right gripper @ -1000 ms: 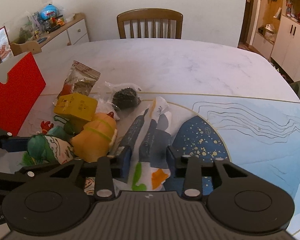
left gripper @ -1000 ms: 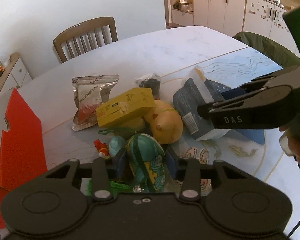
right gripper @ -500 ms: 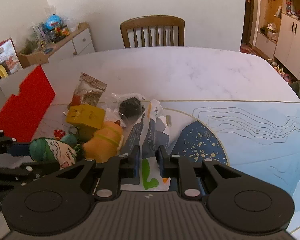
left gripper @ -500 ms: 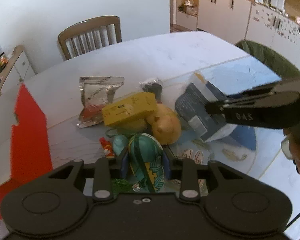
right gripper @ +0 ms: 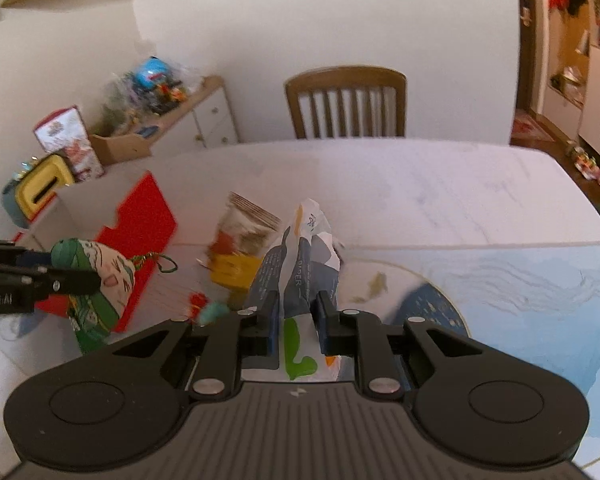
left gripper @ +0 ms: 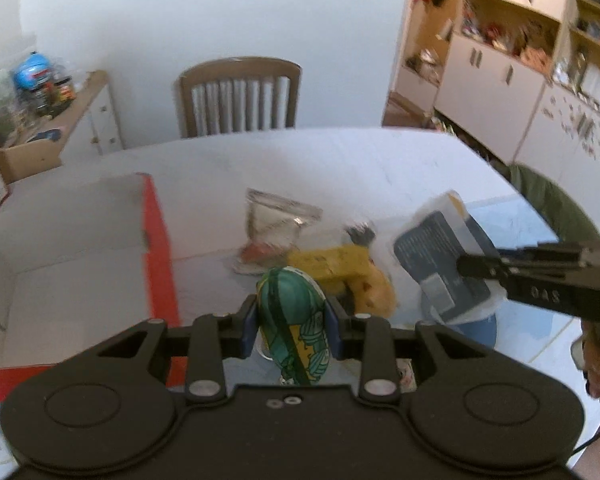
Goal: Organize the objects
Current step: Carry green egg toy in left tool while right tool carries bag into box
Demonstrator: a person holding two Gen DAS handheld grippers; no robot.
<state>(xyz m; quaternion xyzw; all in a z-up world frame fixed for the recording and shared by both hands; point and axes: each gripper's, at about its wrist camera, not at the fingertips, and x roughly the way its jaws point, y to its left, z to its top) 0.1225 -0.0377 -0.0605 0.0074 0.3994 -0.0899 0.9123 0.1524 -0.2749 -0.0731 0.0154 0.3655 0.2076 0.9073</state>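
Observation:
My left gripper [left gripper: 291,322] is shut on a green patterned pouch toy [left gripper: 294,320], lifted off the table; from the right wrist view the same toy [right gripper: 96,280] hangs in the air beside the red box. My right gripper [right gripper: 298,322] is shut on a blue-grey and white paper packet [right gripper: 300,264], raised above the pile; the packet [left gripper: 444,264] also shows in the left wrist view, pinched at its lower edge. On the table lie a yellow box [left gripper: 332,262], a yellow plush [left gripper: 374,292] and a clear snack bag [left gripper: 276,224].
An open box with red outer walls and white inside [left gripper: 76,240] stands at the table's left. A wooden chair [left gripper: 238,98] is at the far side. A blue patterned mat [right gripper: 520,292] covers the right of the table. A person's hand [left gripper: 596,364] holds the right gripper.
Both grippers have risen with their loads. The right gripper closed on the packet and lifted it. The left gripper has swung toward the red box with the green toy.

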